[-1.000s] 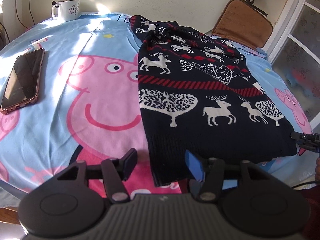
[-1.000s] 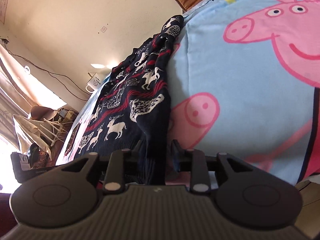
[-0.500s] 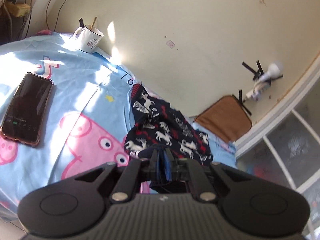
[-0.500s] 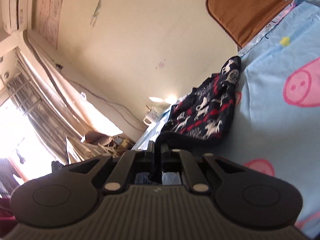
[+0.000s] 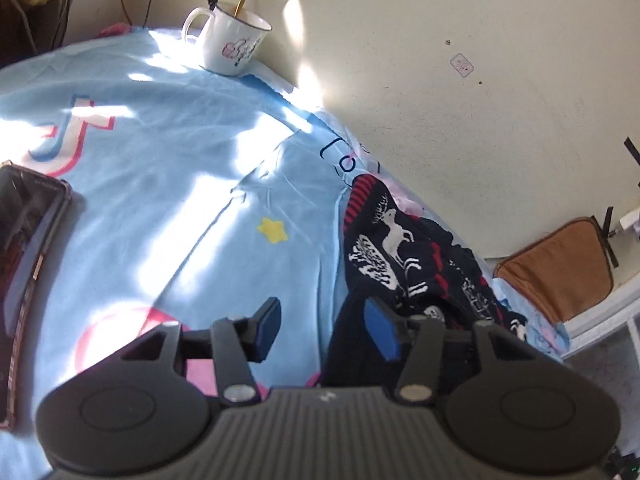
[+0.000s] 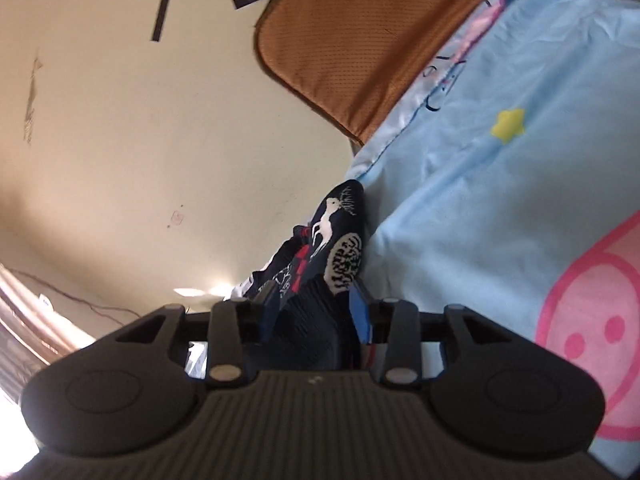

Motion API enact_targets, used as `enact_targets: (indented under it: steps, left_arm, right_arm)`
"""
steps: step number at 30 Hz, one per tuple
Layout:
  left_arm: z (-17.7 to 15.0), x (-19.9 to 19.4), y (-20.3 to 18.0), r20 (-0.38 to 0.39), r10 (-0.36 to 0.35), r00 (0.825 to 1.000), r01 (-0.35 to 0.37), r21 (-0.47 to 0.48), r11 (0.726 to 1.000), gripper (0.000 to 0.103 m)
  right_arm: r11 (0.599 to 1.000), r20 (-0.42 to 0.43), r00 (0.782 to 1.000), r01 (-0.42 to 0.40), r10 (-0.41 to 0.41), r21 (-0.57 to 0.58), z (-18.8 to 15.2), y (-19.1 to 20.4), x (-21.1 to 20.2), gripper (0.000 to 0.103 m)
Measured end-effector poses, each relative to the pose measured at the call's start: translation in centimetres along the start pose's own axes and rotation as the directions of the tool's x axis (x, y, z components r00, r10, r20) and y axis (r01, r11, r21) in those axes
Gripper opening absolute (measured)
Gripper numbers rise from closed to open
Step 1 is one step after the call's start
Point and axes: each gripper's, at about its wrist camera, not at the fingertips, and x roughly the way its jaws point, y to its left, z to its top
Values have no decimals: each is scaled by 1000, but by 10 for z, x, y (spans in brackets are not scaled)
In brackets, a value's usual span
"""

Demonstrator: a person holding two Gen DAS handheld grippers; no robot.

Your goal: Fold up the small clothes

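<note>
A dark navy sweater [image 5: 400,252] with white reindeer and red stripes lies doubled over on the light blue cartoon-pig blanket [image 5: 180,160], close to the wall. My left gripper [image 5: 322,330] hovers at its left edge with jaws opening. The dark ribbed hem lies by the right pad [image 5: 380,332], and neither pad presses on it. In the right wrist view the sweater [image 6: 340,248] bunches up against the blanket [image 6: 500,200]. My right gripper [image 6: 314,314] straddles the dark hem with jaws opening, and the cloth sits loose between the pads.
A white mug [image 5: 232,40] with a spoon stands at the blanket's far corner by the wall. A phone [image 5: 28,260] in a dark case lies at the left. A brown cushion [image 5: 560,272] leans on the wall at the right, the cushion [image 6: 360,40] also showing above the right gripper.
Both grippers closed on the sweater's near hem, carried it up and over toward the wall, folding it. Now both have opened and the hem rests on the far part.
</note>
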Motion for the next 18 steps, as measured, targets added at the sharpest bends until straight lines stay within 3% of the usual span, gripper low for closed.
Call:
enact_targets:
  steps: [2, 4, 7, 9, 11, 14, 16, 18]
  left_arm:
    - [-7, -2, -2, -7, 5, 1000, -4, 86, 996, 54]
    - [-14, 2, -9, -56, -30, 998, 37, 139, 990, 60]
    - [-29, 5, -25, -96, -50, 994, 71, 225, 972, 61]
    - [-39, 9, -34, -116, -34, 993, 65, 274, 960, 61]
    - [-52, 14, -40, -138, 29, 990, 17, 318, 948, 61]
    - [-61, 5, -32, -178, 22, 984, 32, 296, 955, 63]
    - [-63, -2, -25, -197, -6, 980, 58, 258, 964, 75]
    - [-64, -9, -17, -213, -31, 977, 77, 213, 974, 77]
  right_arm:
    - [998, -25, 999, 39, -41, -48, -4, 3, 0, 54]
    - [998, -72, 997, 37, -40, -43, -7, 0, 6, 54]
    - [998, -152, 987, 40, -47, -50, -19, 5, 22, 55]
    - [996, -195, 978, 57, -70, -75, -30, 9, 27, 58]
    - [993, -203, 976, 52, -73, -107, -40, 15, 20, 61]
    - [988, -218, 972, 63, -93, -142, -48, 24, 3, 65]
    - [989, -232, 968, 71, -100, -131, -53, 22, -11, 67]
    - [994, -249, 964, 73, -90, -76, -55, 14, -24, 67]
